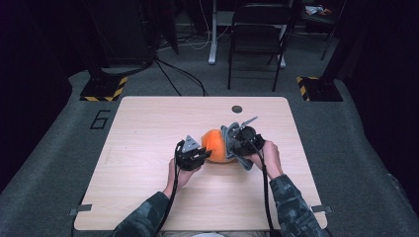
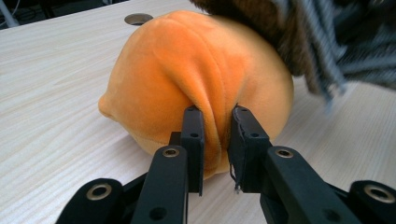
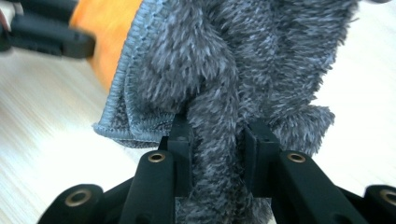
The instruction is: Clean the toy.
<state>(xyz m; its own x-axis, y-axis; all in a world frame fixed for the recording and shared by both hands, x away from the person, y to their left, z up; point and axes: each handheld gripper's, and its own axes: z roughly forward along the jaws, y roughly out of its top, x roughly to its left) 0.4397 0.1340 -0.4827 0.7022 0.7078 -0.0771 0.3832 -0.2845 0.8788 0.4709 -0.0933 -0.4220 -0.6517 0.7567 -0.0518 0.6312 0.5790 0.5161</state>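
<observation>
Our left tongs [image 2: 215, 140] pinch a fold of the orange plush [image 2: 196, 79] to anchor it mid-worktop [image 1: 148, 148], while our right tongs [image 3: 217, 158] grip the grey furry cloth [image 3: 243, 70] draped against the plush's right side, likely to pull it across.

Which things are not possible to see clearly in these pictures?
- High view: the orange plush toy is partly covered by the grey fuzzy cloth and both grippers; its shape stays unclear.
- Left gripper view: the cloth is blurred and cut off by the top edge.
- Right gripper view: the cloth hides most of the toy; the left gripper is blurred.
</observation>
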